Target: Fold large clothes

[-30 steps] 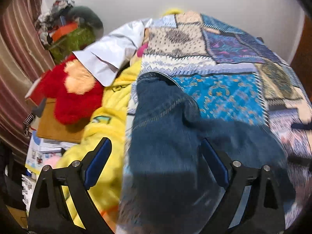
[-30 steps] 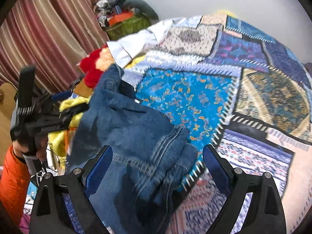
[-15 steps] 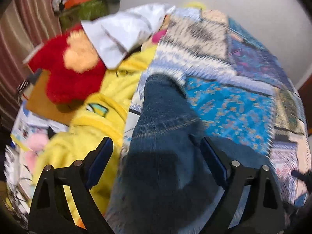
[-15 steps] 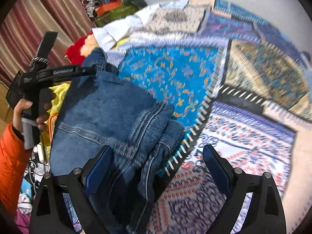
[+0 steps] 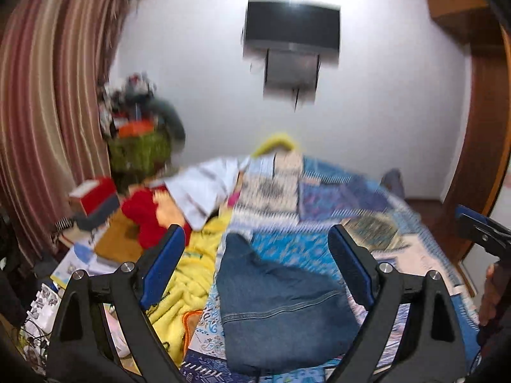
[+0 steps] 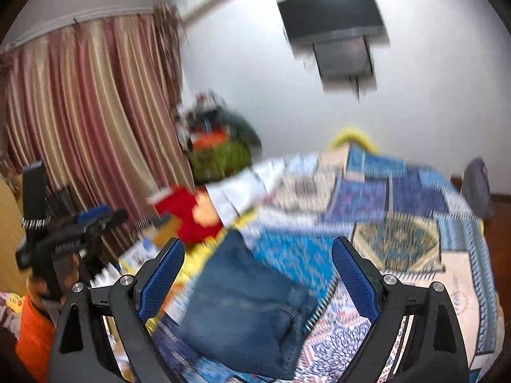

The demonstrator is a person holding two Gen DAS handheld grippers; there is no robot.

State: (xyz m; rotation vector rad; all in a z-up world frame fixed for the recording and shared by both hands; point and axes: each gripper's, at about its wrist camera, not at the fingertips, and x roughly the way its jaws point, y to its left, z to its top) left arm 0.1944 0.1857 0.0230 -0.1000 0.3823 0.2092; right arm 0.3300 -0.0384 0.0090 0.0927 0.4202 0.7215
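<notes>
A folded pair of blue jeans (image 5: 278, 306) lies on the patchwork bedspread (image 5: 335, 198) near its left edge. My left gripper (image 5: 258, 265) hangs above and in front of the jeans, jaws wide open and empty. In the right wrist view the same jeans (image 6: 246, 306) lie below my right gripper (image 6: 257, 274), which is also open, clear of the cloth and empty. The left gripper (image 6: 95, 220) shows at the left of that view, held by a hand with an orange sleeve (image 6: 32, 328). The frames are blurred by motion.
A yellow blanket (image 5: 198, 274), a red plush toy (image 5: 143, 214) and a white shirt (image 5: 204, 188) lie along the bed's left side. Boxes and a green basket (image 5: 140, 150) stand by the striped curtain (image 5: 41, 95). A dark screen (image 5: 292, 28) hangs on the far wall.
Both grippers have risen and drawn back from the jeans, and the views have tilted up to take in the wall and screen. The jeans stay folded on the bed.
</notes>
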